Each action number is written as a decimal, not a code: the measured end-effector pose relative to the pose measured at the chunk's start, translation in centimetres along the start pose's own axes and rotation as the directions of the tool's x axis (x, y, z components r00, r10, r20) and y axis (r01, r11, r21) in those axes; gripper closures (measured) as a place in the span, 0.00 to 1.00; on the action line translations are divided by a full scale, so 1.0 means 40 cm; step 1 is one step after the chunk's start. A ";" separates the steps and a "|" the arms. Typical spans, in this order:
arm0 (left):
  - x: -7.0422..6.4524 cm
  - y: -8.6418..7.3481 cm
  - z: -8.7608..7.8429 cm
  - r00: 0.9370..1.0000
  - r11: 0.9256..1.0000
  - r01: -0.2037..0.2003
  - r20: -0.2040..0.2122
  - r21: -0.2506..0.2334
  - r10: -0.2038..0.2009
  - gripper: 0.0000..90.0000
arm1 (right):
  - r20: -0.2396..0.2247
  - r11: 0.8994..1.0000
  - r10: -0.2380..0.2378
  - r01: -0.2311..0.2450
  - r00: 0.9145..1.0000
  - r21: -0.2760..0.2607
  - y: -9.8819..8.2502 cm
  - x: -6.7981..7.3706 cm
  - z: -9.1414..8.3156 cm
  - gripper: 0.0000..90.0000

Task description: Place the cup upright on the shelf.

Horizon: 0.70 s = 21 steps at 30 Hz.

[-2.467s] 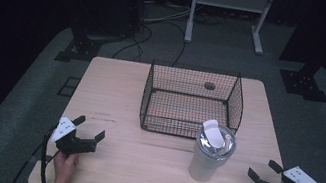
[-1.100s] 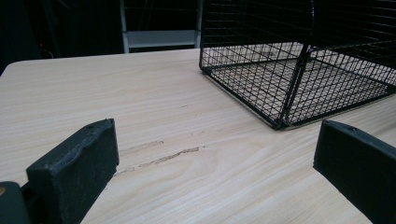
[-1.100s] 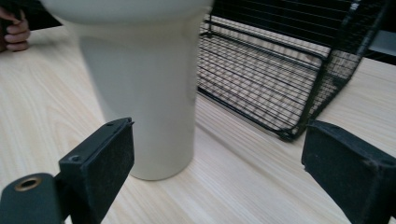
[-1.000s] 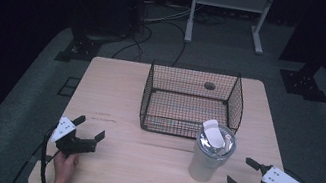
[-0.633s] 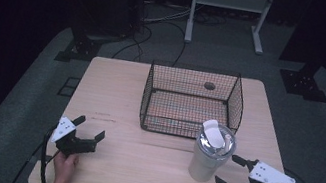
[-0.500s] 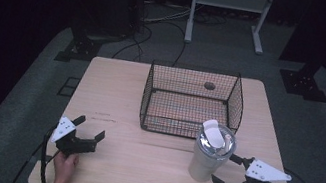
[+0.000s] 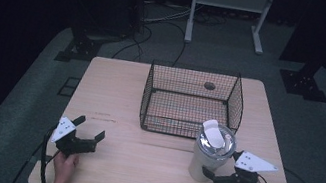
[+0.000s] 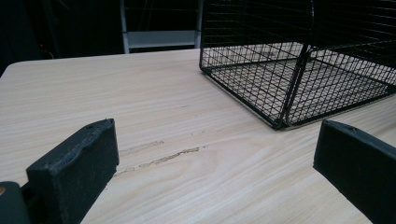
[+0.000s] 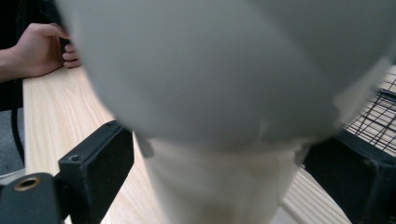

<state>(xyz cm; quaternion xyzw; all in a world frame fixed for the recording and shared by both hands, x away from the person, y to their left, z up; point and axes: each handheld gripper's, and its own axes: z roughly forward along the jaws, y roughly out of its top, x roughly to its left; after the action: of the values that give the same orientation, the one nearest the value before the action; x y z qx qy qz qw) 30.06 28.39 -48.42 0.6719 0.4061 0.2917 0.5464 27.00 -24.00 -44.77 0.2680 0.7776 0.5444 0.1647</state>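
On the left of the table (image 7: 137,168), the left gripper (image 7: 87,134) rests low on the wood in the person's hand, just where it lay a few seconds ago. Its jaws stand wide apart with nothing between them; the left gripper view shows bare wood grain in the gap and the near corner of the basket (image 8: 299,60) farther off.

In the middle, toward the far edge, the wire basket (image 7: 189,101) sits unmoved, with nothing to be seen in it. Just in front of its right near corner, close but seemingly not touching, stands the cup (image 7: 208,153), a pale tumbler with a shiny lid and a white flap on top, upright on the table.

The change is on the right. The right gripper (image 7: 209,175) was well off by the table's right edge a moment back; over the last seconds it has slid left and now sits at the foot of the cup. In the right gripper view the cup (image 9: 219,186) looms large and blurred between the two black jaws, which are spread wider than its lower body, one on each side. They look close to its wall, yet I see no squeeze, so it is open and holds nothing.

I judge this the end of the reach: the cup is bracketed low down, and closing on it should come next, likely to carry it to the basket. A grip so low under a wide top may let it tip.
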 end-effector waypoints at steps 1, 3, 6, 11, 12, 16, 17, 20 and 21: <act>0.000 0.000 0.000 1.000 1.000 0.000 0.000 0.000 0.000 0.00 | 0.002 1.000 0.001 -0.001 1.000 -0.005 0.000 0.001 0.006 0.10; 0.000 0.000 0.000 1.000 1.000 -0.001 0.000 0.000 0.001 0.00 | 0.012 1.000 -0.004 0.004 1.000 -0.016 0.002 0.003 0.019 0.09; 0.000 0.000 0.000 1.000 1.000 -0.003 0.001 0.000 0.003 0.00 | 0.015 1.000 -0.003 0.004 1.000 -0.025 0.002 0.004 0.024 0.09; 0.000 0.000 0.000 1.000 1.000 -0.001 0.000 0.000 0.001 0.00 | 0.028 0.999 0.003 -0.002 1.000 -0.045 0.002 0.008 0.033 0.08; 0.000 0.000 0.000 1.000 1.000 -0.001 0.000 0.000 0.001 0.00 | 0.031 0.999 0.000 0.001 1.000 -0.049 0.002 0.009 0.034 0.08; 0.000 0.000 0.000 1.000 1.000 -0.004 0.000 0.000 0.004 0.00 | 0.034 0.998 0.003 -0.001 0.999 -0.061 0.001 0.010 0.039 0.08; 0.000 0.000 0.000 1.000 1.000 -0.003 0.000 0.001 0.003 0.00 | 0.037 0.998 -0.003 0.005 0.999 -0.064 0.001 0.010 0.039 0.08; 0.000 0.000 0.000 1.000 1.000 0.000 0.000 0.000 0.000 0.00 | 0.033 0.998 -0.010 0.012 0.999 -0.066 0.001 0.009 0.040 0.09; 0.000 0.000 0.000 1.000 1.000 0.000 0.000 0.000 0.000 0.00 | 0.031 0.998 -0.012 0.014 0.999 -0.066 0.001 0.008 0.039 0.09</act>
<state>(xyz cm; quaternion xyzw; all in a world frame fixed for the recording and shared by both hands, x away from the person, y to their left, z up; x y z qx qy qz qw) 30.07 28.41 -48.42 0.6719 0.4062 0.2916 0.5464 27.61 -22.60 -45.26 0.2656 0.7582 0.5647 0.1887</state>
